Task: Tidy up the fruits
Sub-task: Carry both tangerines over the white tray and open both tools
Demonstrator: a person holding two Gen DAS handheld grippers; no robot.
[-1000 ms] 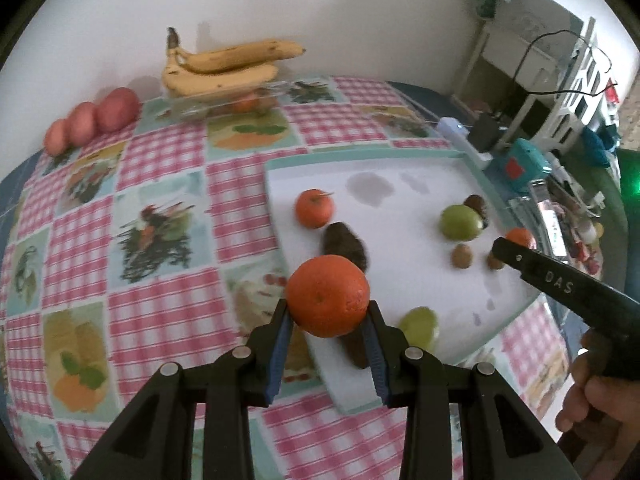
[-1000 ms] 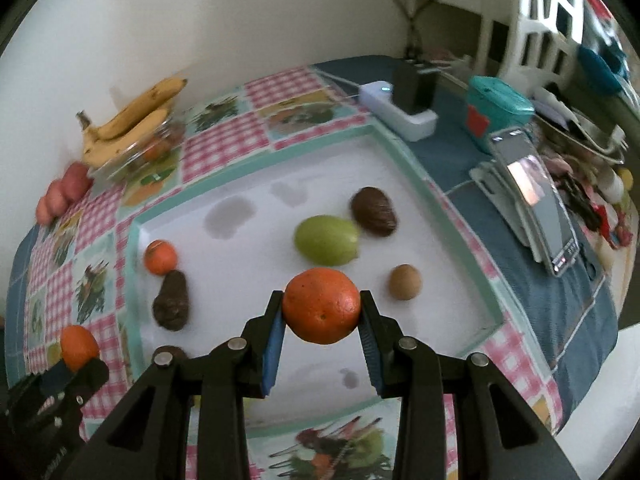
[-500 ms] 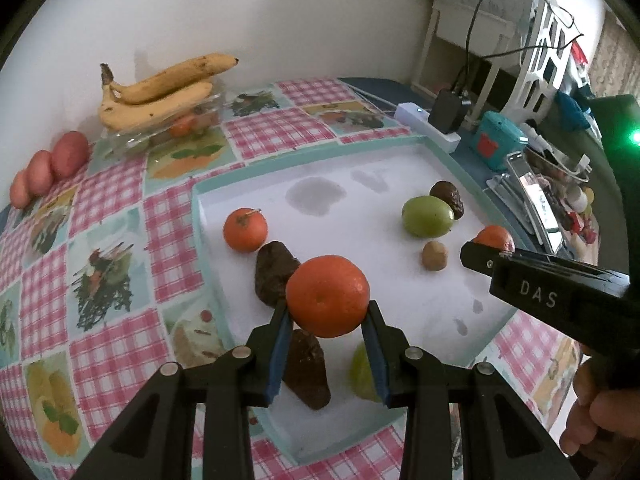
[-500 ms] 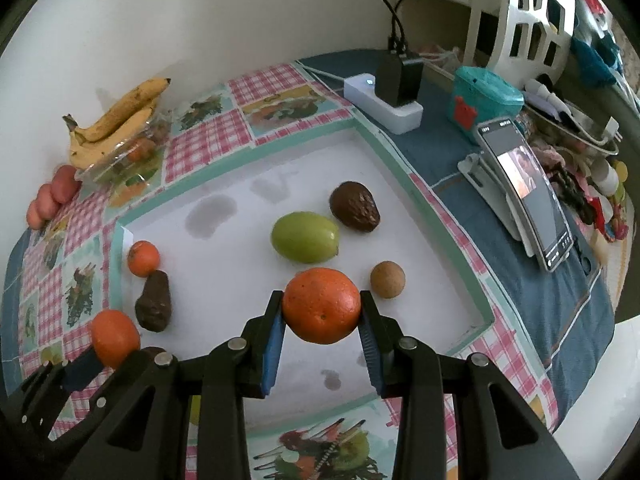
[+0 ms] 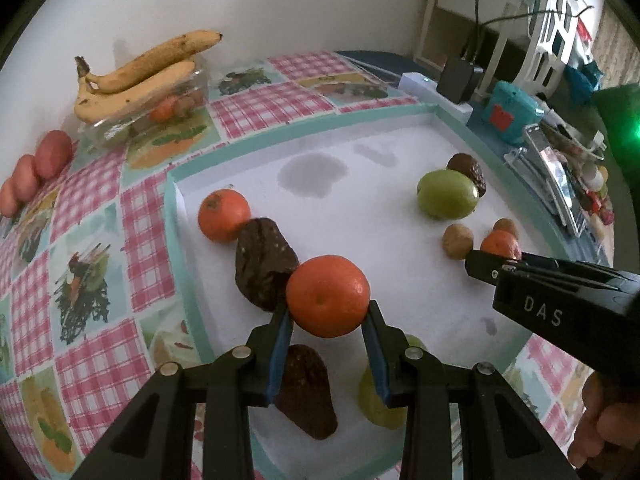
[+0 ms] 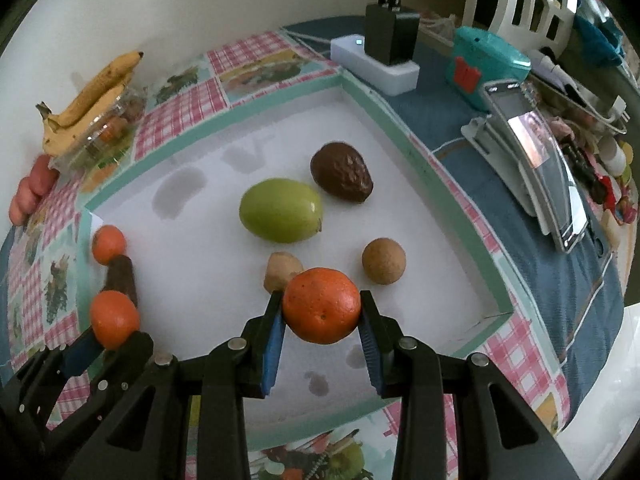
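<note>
An orange is clamped in the left gripper, another orange in the right gripper, both held above the white tray. Neither is set down; grouping looks barely begun, with avocados and green fruits scattered.

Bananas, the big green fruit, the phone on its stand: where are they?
Bananas (image 5: 140, 76), left wrist view, middle of the bunch.
Green fruit (image 6: 280, 210), right wrist view, centre of its skin.
Phone (image 6: 540, 148), right wrist view, lit screen.
</note>
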